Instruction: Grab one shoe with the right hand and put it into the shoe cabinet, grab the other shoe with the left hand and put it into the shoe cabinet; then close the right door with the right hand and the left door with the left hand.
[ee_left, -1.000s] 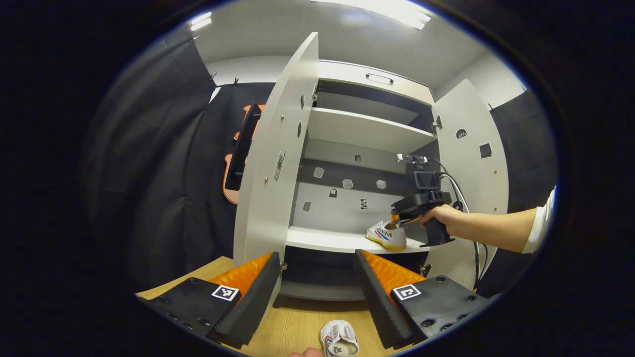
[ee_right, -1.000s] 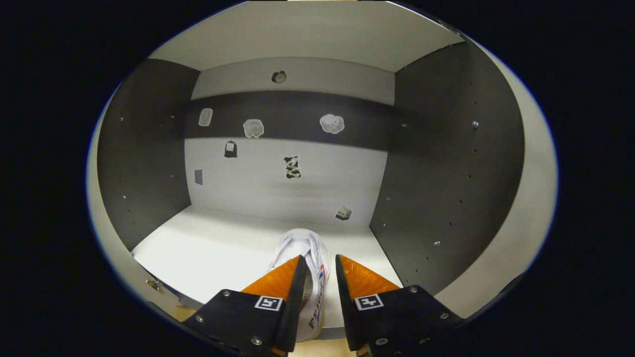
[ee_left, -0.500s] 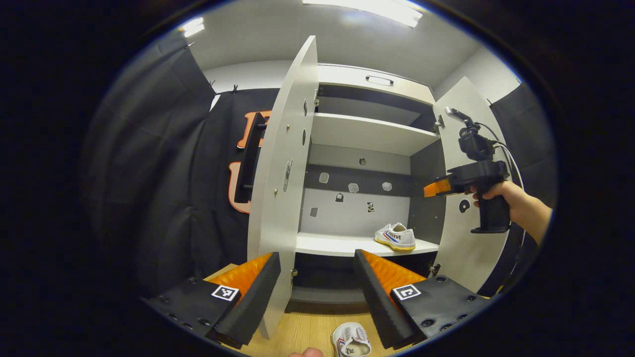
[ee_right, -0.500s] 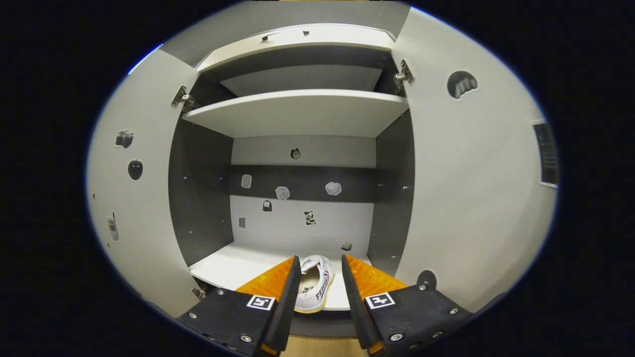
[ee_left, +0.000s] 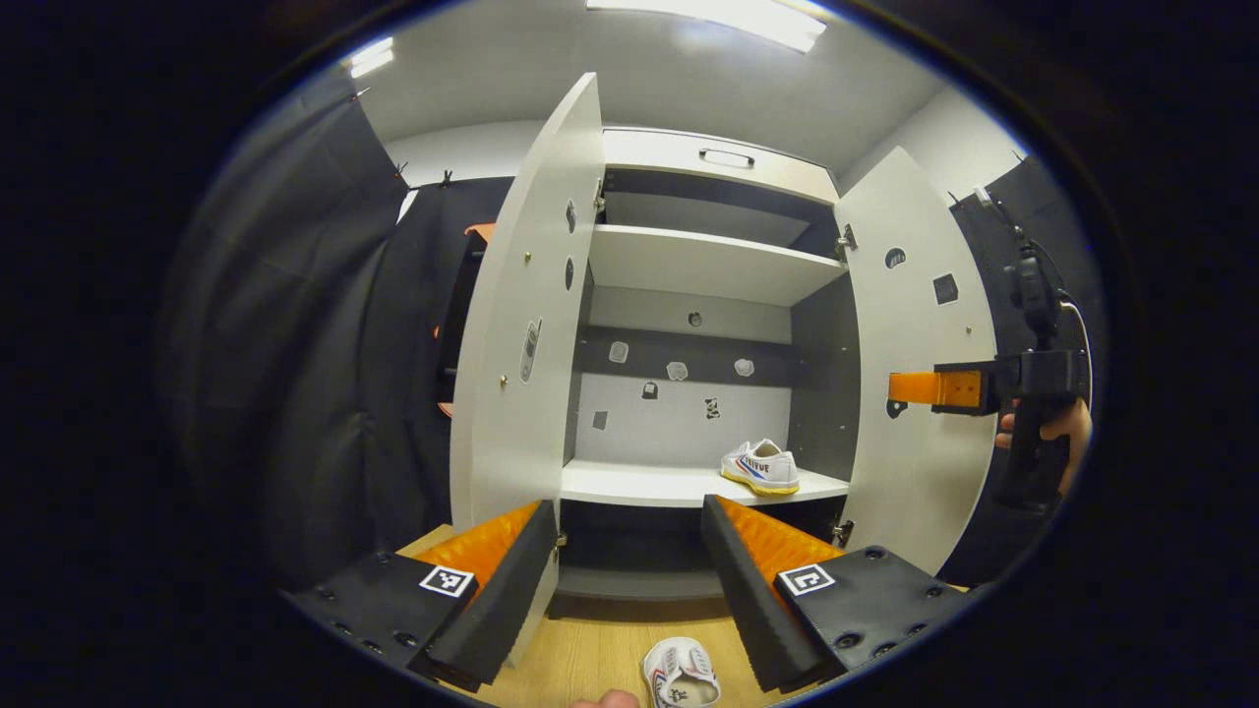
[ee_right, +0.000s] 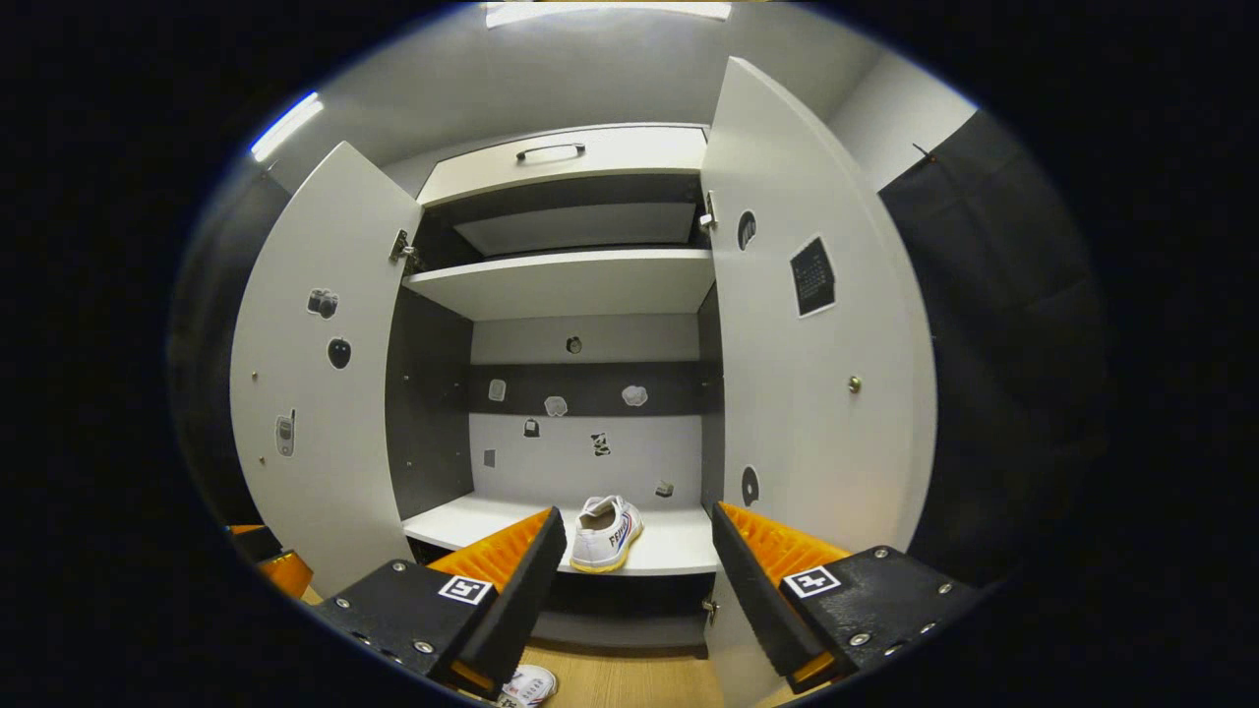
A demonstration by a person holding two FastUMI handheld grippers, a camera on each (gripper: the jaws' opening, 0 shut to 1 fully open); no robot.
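Note:
One white sneaker (ee_left: 760, 467) (ee_right: 605, 531) rests on the right side of the cabinet's lower shelf (ee_left: 639, 482) (ee_right: 679, 551), toe pointing inward. The other white sneaker (ee_left: 679, 674) (ee_right: 531, 683) lies on the wooden floor in front of the cabinet, just below my left gripper (ee_left: 629, 580), which is open and holds nothing. My right gripper (ee_right: 634, 580) is open and empty, drawn back outside the cabinet with the shelf sneaker ahead of it. The left gripper view also has the right gripper (ee_left: 895, 387) in front of the right door, held by a hand (ee_left: 1067, 423).
Both cabinet doors stand wide open: the left door (ee_left: 521, 324) (ee_right: 315, 393) and the right door (ee_left: 915, 324) (ee_right: 807, 374). An upper shelf (ee_left: 708, 261) (ee_right: 570, 280) is bare. Black cloth walls flank the cabinet. The floor (ee_left: 600, 649) is pale wood.
My right gripper let go of the sneaker on the shelf, pulled back out of the cabinet and opened wider. The left gripper stayed about where it was.

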